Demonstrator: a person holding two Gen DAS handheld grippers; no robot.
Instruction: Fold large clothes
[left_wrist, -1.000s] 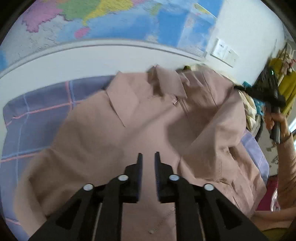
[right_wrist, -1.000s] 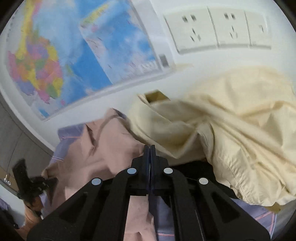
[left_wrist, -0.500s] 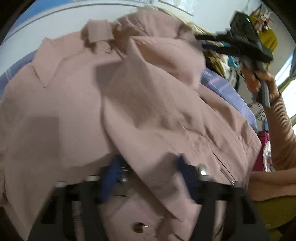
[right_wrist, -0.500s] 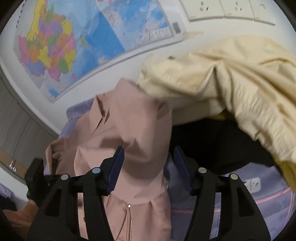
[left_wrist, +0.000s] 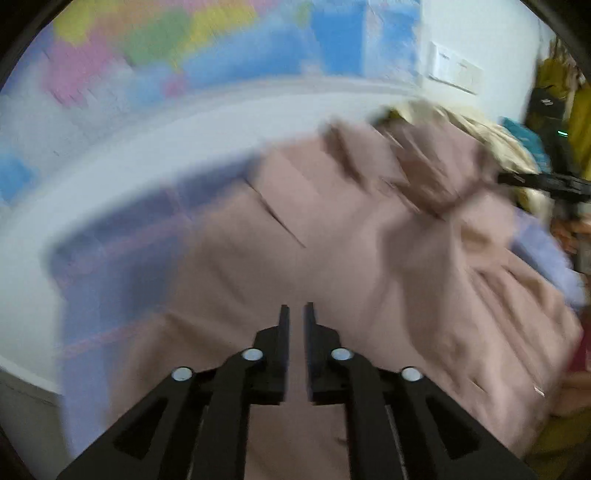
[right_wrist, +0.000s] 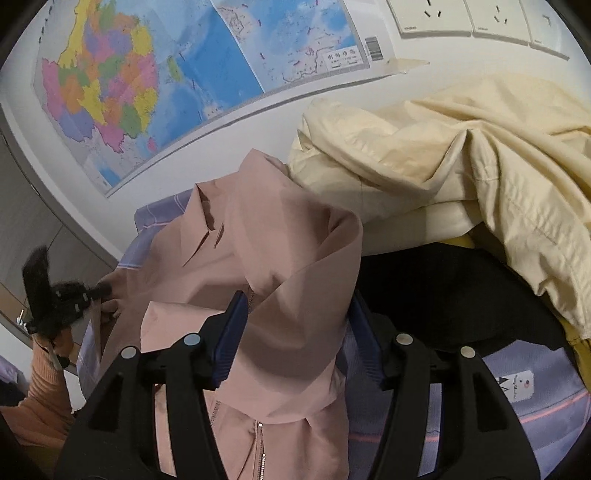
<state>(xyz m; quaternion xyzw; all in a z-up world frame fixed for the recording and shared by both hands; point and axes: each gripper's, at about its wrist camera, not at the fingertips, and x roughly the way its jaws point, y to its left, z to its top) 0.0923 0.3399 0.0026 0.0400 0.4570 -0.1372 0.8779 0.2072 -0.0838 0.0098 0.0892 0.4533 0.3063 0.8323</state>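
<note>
A dusty-pink jacket (right_wrist: 280, 295) of smooth woven cloth is seen spread on a bed sheet (right_wrist: 480, 417) of lilac fabric crossed by thin pink lines. A flat pointed collar (right_wrist: 201, 236) and a metal zip (right_wrist: 260, 443) down the front are shown; in the right wrist view the long axis is run from the zip near the bottom edge up to the collar toward the wall. One soft, rounded fold of the jacket is draped between the blue-padded fingers of the right tool (right_wrist: 295, 332), whose jaws are held wide apart, with no pad seen pressing on the cloth. In the blurred left wrist view the left tool (left_wrist: 295, 314) is seen above the jacket (left_wrist: 332, 258); its jaws are opening from a narrow gap and nothing is held between them. A crumpled cream garment (right_wrist: 461, 147), matte and deeply creased, is piled just beside the collar end, above a black cloth (right_wrist: 443, 295). A glossy coloured map (right_wrist: 147, 85) and white wall sockets (right_wrist: 465, 18) are fixed on the wall.
</note>
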